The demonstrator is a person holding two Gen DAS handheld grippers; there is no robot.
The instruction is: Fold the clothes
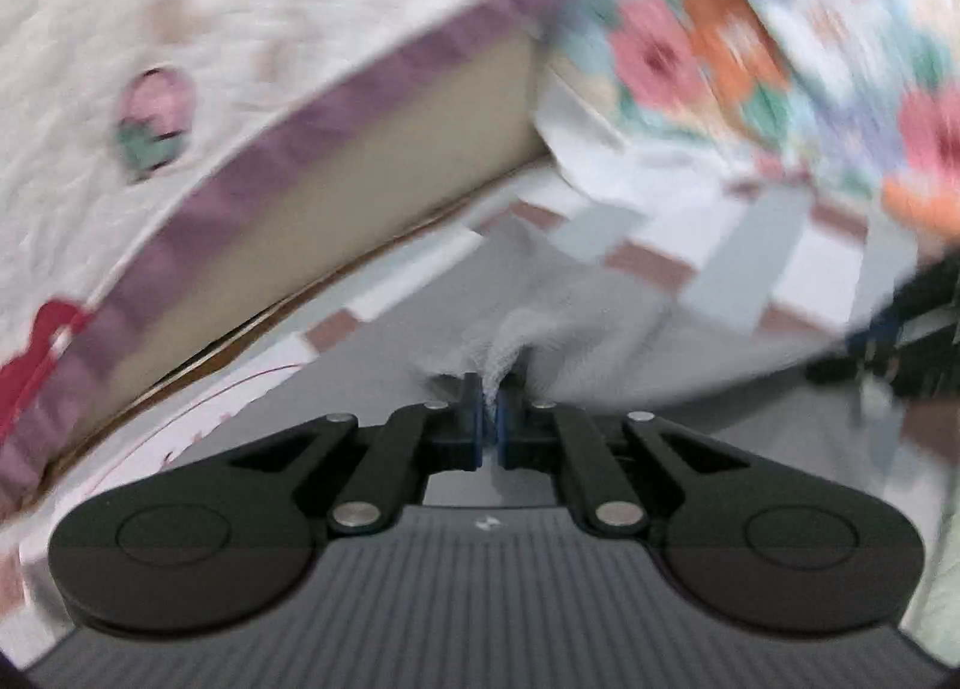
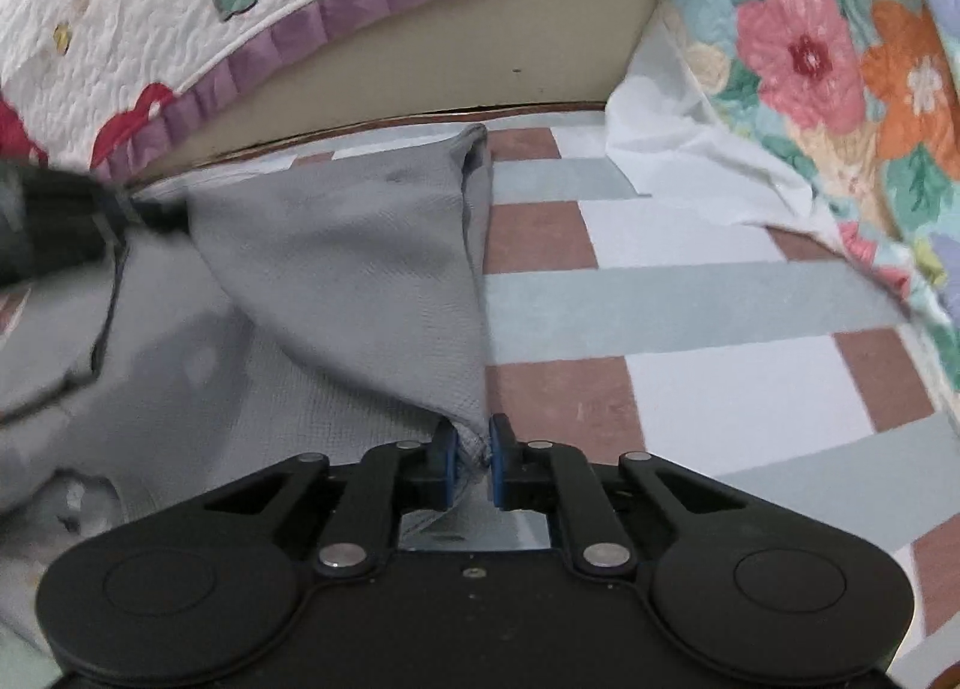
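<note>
Evidently soft, light and limp: grey garment (image 2: 336,245) pinched at its edges by left gripper (image 1: 491,425) and right gripper (image 2: 471,464), both closed on cloth, over checked sheet (image 2: 690,293).

Bed edge (image 2: 420,77) ahead, checked floor (image 2: 690,293) open

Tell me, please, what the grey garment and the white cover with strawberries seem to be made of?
Grey garment: looks like a soft, matte knit or waffle-textured cotton; a fine grain shows and it drapes in loose folds. Strawberry cover: appears to be quilted cotton, matte, with stitched swirls puckering the surface and a purple ruffled trim.
</note>
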